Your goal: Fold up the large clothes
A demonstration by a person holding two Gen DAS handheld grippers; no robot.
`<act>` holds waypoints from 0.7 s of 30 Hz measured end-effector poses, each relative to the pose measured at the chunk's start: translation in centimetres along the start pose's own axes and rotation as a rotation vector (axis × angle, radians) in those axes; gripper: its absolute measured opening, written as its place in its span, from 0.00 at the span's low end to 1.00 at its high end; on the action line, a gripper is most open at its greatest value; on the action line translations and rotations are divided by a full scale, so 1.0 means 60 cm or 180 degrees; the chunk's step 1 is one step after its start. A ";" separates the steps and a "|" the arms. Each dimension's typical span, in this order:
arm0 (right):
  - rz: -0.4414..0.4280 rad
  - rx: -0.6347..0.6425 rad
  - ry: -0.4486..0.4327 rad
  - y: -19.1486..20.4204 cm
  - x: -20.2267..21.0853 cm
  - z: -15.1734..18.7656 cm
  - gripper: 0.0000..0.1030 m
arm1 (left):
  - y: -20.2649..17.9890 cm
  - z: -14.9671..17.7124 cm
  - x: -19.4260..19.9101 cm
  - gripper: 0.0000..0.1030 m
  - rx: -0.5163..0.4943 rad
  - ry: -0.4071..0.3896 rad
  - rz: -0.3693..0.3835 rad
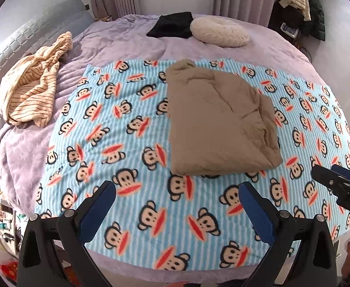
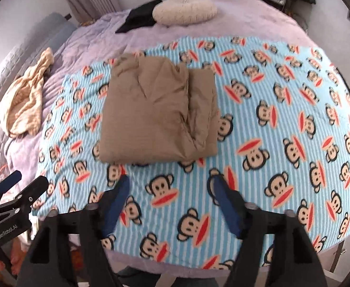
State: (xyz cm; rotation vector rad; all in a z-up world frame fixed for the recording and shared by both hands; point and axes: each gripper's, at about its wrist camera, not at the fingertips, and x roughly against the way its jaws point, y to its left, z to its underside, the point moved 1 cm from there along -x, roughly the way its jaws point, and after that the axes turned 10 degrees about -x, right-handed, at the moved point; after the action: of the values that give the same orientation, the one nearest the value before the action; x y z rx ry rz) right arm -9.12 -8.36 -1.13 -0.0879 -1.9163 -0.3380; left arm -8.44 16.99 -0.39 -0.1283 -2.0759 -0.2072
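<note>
Left wrist view: the left gripper hangs above the near edge of the monkey-print blanket, jaws apart, nothing between them.
Right wrist view: the right gripper is also spread wide and empty — blurred, pointing steeply down at the blanket.
Garment: the khaki padded garment lies folded into a thick rectangle at the blanket's middle, just beyond both grippers and touched by neither.
Why it lies so: the blanket seems to serve as the folding surface, so the bundle sits flat and squared, one layer stepped along its right side.
Progress: this piece looks finished — judged from its compact shape.
Waiting: a striped cream garment sits crumpled on the lilac bedspread, well apart to the left.
</note>
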 end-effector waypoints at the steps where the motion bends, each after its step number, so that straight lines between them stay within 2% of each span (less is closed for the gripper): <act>1: 0.0028 0.0011 -0.0082 0.007 0.007 -0.003 0.79 | 0.006 -0.005 0.002 1.00 0.0006 -0.0022 -0.0021; 4: 0.0083 0.0007 -0.0243 0.020 0.021 -0.010 0.85 | 0.019 -0.014 0.008 1.00 0.0030 -0.0071 -0.0040; 9: 0.0077 -0.0047 -0.0469 0.031 0.042 -0.020 0.86 | 0.027 -0.025 0.019 1.00 0.0018 -0.0153 -0.0061; 10: 0.0091 -0.0051 -0.0518 0.033 0.046 -0.021 0.89 | 0.028 -0.026 0.022 1.00 0.0019 -0.0169 -0.0064; 12: 0.0166 -0.0052 -0.0527 0.038 0.049 -0.024 1.00 | 0.028 -0.028 0.027 1.00 0.0025 -0.0194 -0.0060; 21: 0.0122 -0.0024 -0.0462 0.056 0.068 -0.037 1.00 | 0.029 -0.041 0.049 1.00 0.0036 -0.0299 -0.0051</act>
State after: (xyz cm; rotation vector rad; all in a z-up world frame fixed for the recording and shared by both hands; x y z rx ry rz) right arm -7.84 -6.17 4.02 -0.1577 -2.0543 -0.3205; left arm -7.48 18.19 3.52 -0.1165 -2.1718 -0.2027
